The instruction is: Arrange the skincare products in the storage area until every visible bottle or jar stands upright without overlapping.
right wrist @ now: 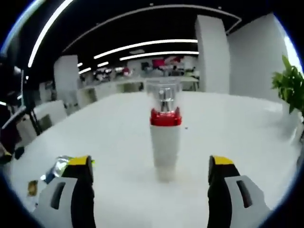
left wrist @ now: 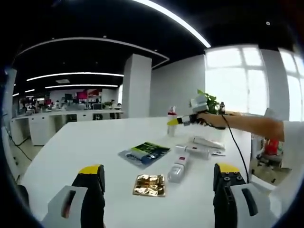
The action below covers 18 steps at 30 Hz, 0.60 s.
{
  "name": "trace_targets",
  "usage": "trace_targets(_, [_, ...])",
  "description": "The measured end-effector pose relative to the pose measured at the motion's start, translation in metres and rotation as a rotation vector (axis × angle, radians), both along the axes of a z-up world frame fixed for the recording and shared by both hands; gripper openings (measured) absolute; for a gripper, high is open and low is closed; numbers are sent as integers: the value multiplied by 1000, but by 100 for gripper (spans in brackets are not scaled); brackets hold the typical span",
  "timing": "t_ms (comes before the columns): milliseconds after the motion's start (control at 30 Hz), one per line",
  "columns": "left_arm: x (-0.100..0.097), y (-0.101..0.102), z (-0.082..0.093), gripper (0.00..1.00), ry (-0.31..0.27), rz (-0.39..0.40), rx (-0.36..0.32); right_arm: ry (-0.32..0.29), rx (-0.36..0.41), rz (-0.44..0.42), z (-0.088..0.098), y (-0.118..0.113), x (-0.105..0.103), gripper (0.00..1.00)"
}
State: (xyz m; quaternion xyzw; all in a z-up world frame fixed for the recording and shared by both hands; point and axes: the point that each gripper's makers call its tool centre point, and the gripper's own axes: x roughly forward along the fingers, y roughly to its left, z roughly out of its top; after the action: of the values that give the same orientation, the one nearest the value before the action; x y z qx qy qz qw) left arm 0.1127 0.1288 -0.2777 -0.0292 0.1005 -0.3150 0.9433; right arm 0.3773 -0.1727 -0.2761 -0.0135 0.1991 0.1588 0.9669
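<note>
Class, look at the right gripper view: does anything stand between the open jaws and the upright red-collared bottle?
Nothing visible does. The red-collared bottle stands upright on bare white table, straight ahead of the right gripper, whose jaws are open and apart from it.

A broad white counter (left wrist: 95, 142) is seen carrying scattered skincare items. A white bottle with a red collar and clear cap (right wrist: 165, 137) is stood upright near the far side. Closer in, a dark green-printed sachet (left wrist: 144, 153) and a gold foil packet (left wrist: 150, 185) are laid flat, while several white tubes (left wrist: 178, 167) are left lying on their sides just beside them.
</note>
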Motion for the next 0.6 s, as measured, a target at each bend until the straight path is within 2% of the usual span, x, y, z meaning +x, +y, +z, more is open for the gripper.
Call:
trace_targets(167, [-1, 0, 1, 98, -3, 2, 0, 55, 10, 67, 1, 16, -41, 100])
trace_targets(233, [0, 0, 1, 98, -2, 4, -3, 115, -16, 94, -6, 20, -59, 100])
trace_targets(400, [-1, -5, -4, 98, 18, -20, -11, 195, -52, 112, -15, 15, -81, 100])
trace_targets(433, [-2, -6, -3, 98, 17, -25, -19, 231, -78, 104, -21, 10, -89, 99])
trace_targets(500, [-3, -7, -2, 98, 14, -26, -20, 284, -103, 117, -28, 2, -87, 100])
trace_targets(533, [-3, -7, -2, 98, 9, -24, -20, 340, -116, 118, -37, -1, -94, 99])
trace_targets(600, [-2, -6, 0, 99, -2, -19, -26, 399, -117, 127, -45, -2, -102, 98])
